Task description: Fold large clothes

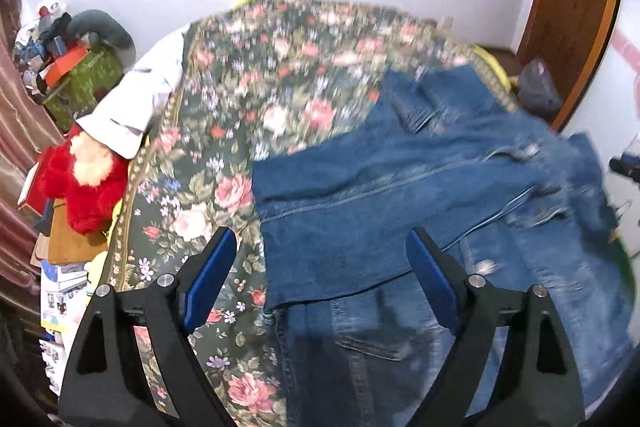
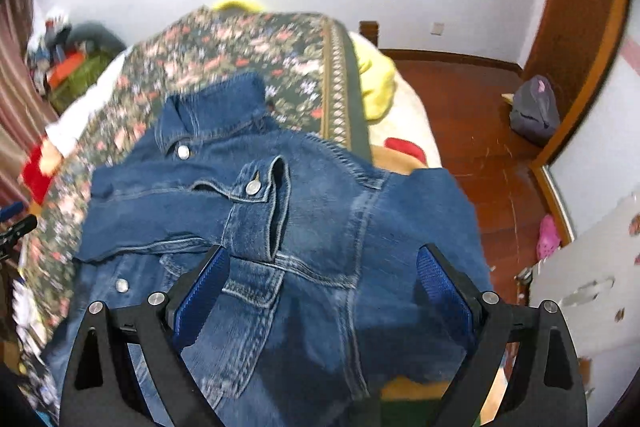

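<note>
A blue denim jacket (image 1: 420,195) lies on a floral bedspread (image 1: 248,99), with a sleeve folded across its body. My left gripper (image 1: 322,247) is open and empty, hovering above the jacket's left edge. In the right wrist view the jacket (image 2: 320,219) shows its collar at the far end, metal buttons and a cuffed sleeve lying across the front. My right gripper (image 2: 324,263) is open and empty just above the jacket's near part. The left gripper's tip (image 2: 18,227) shows at the left edge of the right wrist view.
The floral bedspread (image 2: 240,47) covers a bed with a yellow blanket (image 2: 376,83) at its right side. A red plush toy (image 1: 80,183), white cloth (image 1: 136,99) and cluttered boxes (image 1: 76,67) sit left of the bed. A wooden floor (image 2: 472,131) with a grey bag (image 2: 536,111) is on the right.
</note>
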`<state>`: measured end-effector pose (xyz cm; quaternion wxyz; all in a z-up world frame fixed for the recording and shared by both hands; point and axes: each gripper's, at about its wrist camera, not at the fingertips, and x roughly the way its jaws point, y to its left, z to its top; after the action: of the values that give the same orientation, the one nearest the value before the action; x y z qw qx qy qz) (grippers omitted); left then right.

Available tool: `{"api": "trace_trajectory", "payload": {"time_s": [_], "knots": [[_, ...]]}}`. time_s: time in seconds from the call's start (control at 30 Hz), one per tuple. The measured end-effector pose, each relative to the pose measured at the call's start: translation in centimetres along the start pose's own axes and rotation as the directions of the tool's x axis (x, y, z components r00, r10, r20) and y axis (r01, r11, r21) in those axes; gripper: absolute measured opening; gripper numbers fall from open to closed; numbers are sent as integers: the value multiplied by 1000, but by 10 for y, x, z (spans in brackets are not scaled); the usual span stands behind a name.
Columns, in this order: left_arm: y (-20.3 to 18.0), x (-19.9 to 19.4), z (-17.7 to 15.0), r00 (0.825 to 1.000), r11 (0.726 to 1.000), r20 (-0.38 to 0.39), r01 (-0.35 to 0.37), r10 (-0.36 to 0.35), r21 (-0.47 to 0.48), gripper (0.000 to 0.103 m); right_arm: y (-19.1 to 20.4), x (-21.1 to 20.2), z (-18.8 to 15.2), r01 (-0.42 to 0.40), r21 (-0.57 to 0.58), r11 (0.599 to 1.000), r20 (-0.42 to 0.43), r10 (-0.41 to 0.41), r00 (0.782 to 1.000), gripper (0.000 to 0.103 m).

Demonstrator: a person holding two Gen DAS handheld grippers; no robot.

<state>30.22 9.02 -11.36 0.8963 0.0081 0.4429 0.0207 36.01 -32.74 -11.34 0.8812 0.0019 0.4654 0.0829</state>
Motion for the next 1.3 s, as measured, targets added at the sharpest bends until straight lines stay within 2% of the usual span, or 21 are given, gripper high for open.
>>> {"api": "trace_trajectory", "payload": {"time_s": [0.13, 0.27, 0.43, 0.6, 0.67, 0.87, 1.03, 1.2, 1.3], "knots": [[-18, -23, 15, 998, 999, 46, 31, -30, -15, 87, -30, -22, -10, -30, 89, 996, 20, 28, 999, 94], [-46, -34, 29, 993, 993, 54, 110, -107, -40, 87, -66, -37, -28, -58, 181, 982, 15, 56, 998, 94], [-100, -28, 41, 982, 983, 48, 183, -182, -4, 87, -124, -45, -65, -69, 347, 935, 18, 67, 998, 94], [-151, 4, 43, 981, 980, -23, 192, -191, 54, 87, -172, -29, -111, -51, 469, 882, -58, 88, 994, 94], [-169, 25, 40, 978, 978, -74, 200, -196, 57, 87, -183, -22, -122, -48, 501, 864, -76, 99, 992, 94], [-200, 85, 23, 962, 981, -211, 186, -172, 51, 87, -215, 12, -146, -101, 636, 765, -101, 213, 972, 94], [-210, 113, 12, 950, 983, -269, 176, -158, 46, 87, -222, 42, -148, -117, 695, 709, -105, 262, 959, 94], [-214, 124, 4, 954, 985, -273, 154, -127, 81, 87, -221, 70, -133, -113, 731, 672, -87, 257, 963, 93], [-216, 126, 2, 960, 984, -259, 139, -107, 108, 87, -221, 87, -123, -91, 736, 671, -100, 241, 965, 81]]}}
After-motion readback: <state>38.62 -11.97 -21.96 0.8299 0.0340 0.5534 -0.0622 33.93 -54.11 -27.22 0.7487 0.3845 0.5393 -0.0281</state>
